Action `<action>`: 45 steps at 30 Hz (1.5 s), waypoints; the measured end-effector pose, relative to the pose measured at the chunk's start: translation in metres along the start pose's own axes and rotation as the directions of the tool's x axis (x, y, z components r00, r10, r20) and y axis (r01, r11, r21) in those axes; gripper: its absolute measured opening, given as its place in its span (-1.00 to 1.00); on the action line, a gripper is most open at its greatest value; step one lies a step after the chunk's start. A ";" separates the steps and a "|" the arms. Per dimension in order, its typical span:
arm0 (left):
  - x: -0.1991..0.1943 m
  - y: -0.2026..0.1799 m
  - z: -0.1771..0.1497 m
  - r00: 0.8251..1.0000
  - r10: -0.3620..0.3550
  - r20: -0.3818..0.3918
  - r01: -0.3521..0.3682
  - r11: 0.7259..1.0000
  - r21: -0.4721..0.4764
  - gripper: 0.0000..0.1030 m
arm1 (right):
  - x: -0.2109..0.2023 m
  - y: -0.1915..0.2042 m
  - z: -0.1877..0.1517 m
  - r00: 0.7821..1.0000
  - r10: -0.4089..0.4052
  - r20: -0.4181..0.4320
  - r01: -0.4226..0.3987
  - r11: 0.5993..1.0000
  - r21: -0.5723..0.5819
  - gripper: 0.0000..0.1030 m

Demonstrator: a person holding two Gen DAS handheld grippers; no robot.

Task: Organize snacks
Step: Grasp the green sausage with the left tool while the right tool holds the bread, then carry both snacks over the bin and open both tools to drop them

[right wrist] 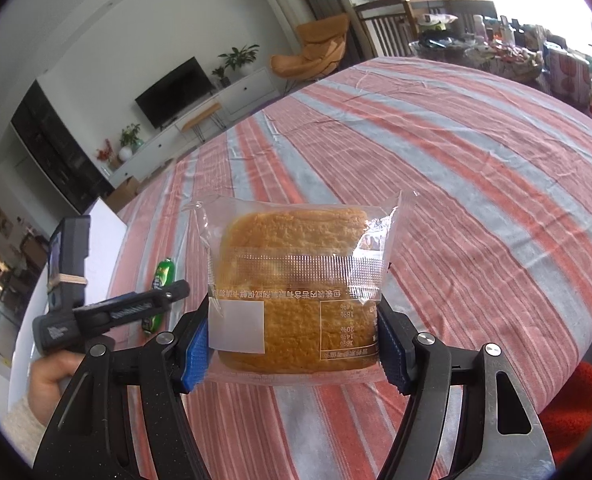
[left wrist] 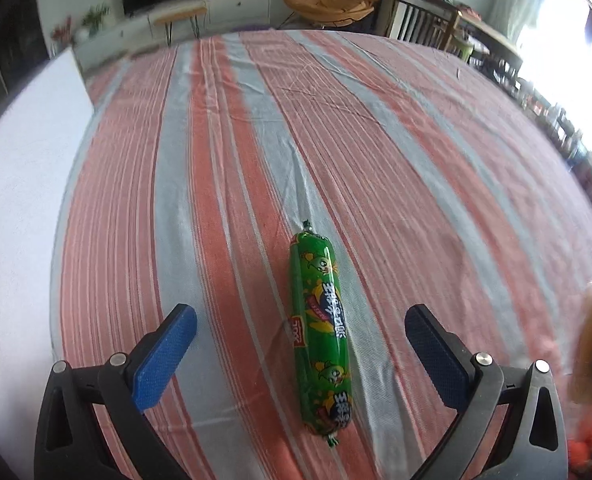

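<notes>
Striped tablecloth [left wrist: 336, 128], green sausage [left wrist: 322, 332] between spread left gripper [left wrist: 300, 334], right gripper [right wrist: 292, 340] clamping bread pack [right wrist: 296, 288]

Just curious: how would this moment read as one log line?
left tool: open over green sausage | right tool: shut on bread packet | striped cloth

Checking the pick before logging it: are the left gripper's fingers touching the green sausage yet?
Apart. In the left wrist view the left gripper stands open, striped cloth showing between each blue finger and the green sausage lying between them.
</notes>
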State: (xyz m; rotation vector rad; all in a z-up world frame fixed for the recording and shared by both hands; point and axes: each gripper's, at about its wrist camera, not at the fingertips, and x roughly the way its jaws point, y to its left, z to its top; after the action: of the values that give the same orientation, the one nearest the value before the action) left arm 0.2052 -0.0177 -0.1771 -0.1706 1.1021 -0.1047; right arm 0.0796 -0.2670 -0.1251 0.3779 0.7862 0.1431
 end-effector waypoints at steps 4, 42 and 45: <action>-0.009 0.016 0.006 0.999 -0.030 0.018 0.032 0.995 -0.100 0.99 | 0.003 0.000 -0.001 1.000 0.003 -0.011 -0.003 1.000 0.002 0.39; -0.214 0.033 -0.058 0.926 -0.219 0.309 0.241 0.970 -0.036 -0.57 | -0.033 0.088 0.009 0.984 0.174 -0.033 -0.177 0.974 -0.141 0.39; -0.257 0.078 -0.062 0.906 -0.175 0.386 0.225 0.971 -0.087 -0.57 | -0.042 0.160 0.018 0.944 0.317 -0.092 -0.329 0.919 -0.216 0.39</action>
State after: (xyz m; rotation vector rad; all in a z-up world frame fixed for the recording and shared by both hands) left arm 0.0343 0.0969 0.0059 -0.4051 0.7043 -0.1772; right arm 0.0651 -0.1354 -0.0242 0.2828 0.7477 0.5531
